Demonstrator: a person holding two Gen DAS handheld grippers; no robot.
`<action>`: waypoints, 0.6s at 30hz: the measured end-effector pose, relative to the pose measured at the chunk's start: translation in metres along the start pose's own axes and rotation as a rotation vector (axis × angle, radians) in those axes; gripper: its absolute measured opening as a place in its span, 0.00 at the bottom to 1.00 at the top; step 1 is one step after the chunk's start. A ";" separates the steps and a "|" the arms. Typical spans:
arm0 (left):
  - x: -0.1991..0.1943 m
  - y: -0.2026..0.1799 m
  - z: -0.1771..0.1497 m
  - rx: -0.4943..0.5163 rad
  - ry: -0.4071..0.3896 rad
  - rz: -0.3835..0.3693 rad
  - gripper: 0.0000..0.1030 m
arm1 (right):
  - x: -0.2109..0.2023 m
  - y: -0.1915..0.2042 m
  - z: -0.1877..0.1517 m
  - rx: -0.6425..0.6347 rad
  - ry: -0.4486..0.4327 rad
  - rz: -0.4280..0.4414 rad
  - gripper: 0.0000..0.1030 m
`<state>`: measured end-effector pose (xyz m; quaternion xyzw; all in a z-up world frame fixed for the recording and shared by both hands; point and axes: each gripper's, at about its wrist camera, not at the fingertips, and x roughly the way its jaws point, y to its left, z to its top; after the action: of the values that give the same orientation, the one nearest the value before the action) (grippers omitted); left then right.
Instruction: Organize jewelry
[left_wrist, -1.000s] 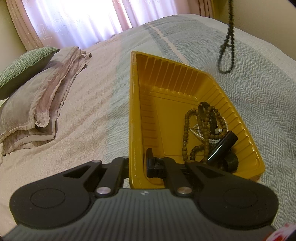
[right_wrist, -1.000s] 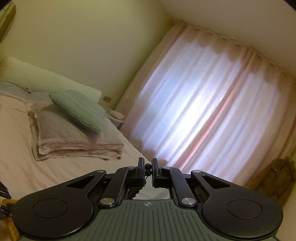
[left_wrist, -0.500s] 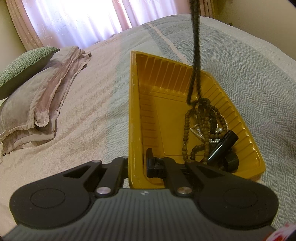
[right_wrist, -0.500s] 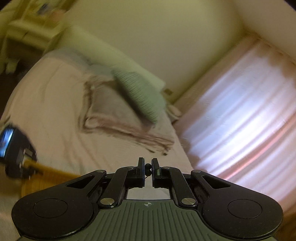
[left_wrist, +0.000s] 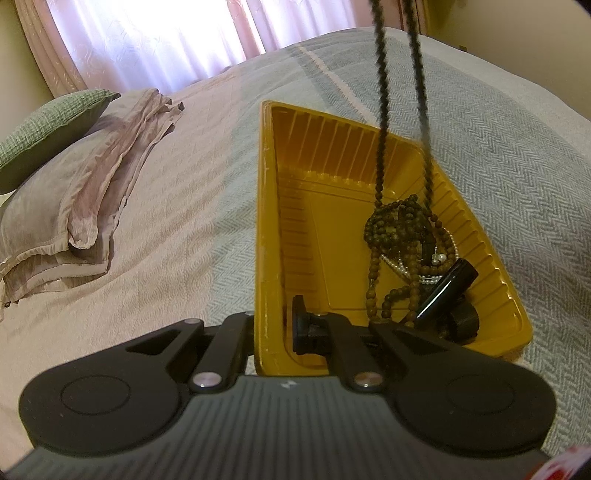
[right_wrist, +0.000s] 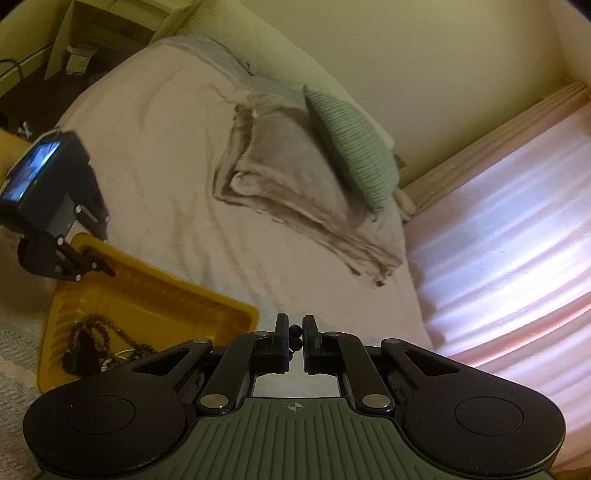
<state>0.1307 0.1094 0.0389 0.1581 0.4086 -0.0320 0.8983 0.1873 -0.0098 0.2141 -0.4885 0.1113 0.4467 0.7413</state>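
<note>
A yellow plastic tray lies on the bed. My left gripper is shut on its near-left wall, one finger inside and one outside. In the tray's right half lies a pile of brown bead necklaces, with a pearl strand and a black cylinder. A dark bead necklace hangs down in two strands, its lower end resting on that pile. My right gripper is shut on a bead of this necklace, up and to the right of the tray. The left gripper shows at the tray's far corner.
The tray sits on a grey herringbone bedspread over a pale sheet. A mauve pillow and a green cushion lie at the left. A bright curtained window lies beyond the bed.
The hanging necklace swung in from the far right and sank until its lower end landed on the pile. The right gripper's view dropped and rolled, bringing the tray into sight. The left gripper stayed put.
</note>
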 end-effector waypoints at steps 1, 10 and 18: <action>0.000 0.000 0.000 -0.001 0.001 0.000 0.04 | 0.005 0.002 0.000 0.006 0.000 0.011 0.07; 0.001 0.001 0.001 -0.004 0.004 0.000 0.04 | 0.046 0.033 -0.013 0.016 0.035 0.129 0.07; 0.001 0.001 0.001 -0.006 0.004 -0.001 0.04 | 0.082 0.059 -0.030 0.054 0.066 0.223 0.07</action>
<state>0.1325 0.1103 0.0388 0.1554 0.4107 -0.0311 0.8979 0.1972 0.0186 0.1132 -0.4672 0.2010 0.5068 0.6960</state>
